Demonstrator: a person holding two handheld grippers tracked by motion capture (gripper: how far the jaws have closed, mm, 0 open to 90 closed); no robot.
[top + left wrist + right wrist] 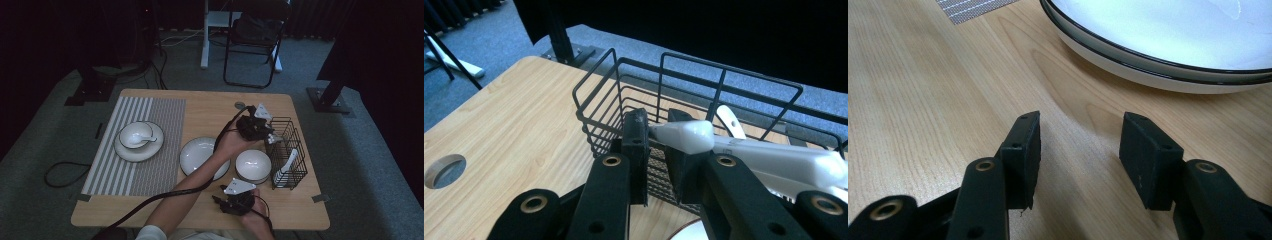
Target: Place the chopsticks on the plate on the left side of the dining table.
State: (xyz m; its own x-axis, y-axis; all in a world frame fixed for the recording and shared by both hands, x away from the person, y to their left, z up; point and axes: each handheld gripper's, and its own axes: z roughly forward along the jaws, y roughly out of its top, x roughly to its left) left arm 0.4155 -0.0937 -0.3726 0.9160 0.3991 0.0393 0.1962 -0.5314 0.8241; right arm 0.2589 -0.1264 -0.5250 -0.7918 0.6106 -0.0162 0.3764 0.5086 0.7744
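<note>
My left gripper (pixel 269 135) (pixel 657 131) reaches across to the near end of a black wire basket (pixel 286 129) (pixel 639 95) at the table's right. Its jaws stand narrow, shut on the handle end of a white spoon (pixel 686 136) just above the basket's rim. The rest of that spoon runs off to the right, close to the camera. Several more white spoons (pixel 287 165) lean inside the basket. My right gripper (pixel 220 201) (pixel 1080 125) rests low over bare wood near the front edge, open with nothing between its jaws, facing a white plate (pixel 200 152) (pixel 1173 55).
A white bowl (pixel 253 165) sits between the plate and the basket. On the striped placemat (pixel 125 165) at the left stands a plate with a bowl and spoon (pixel 137 136). A round hole (pixel 240 105) (pixel 444 171) pierces the tabletop near the far edge.
</note>
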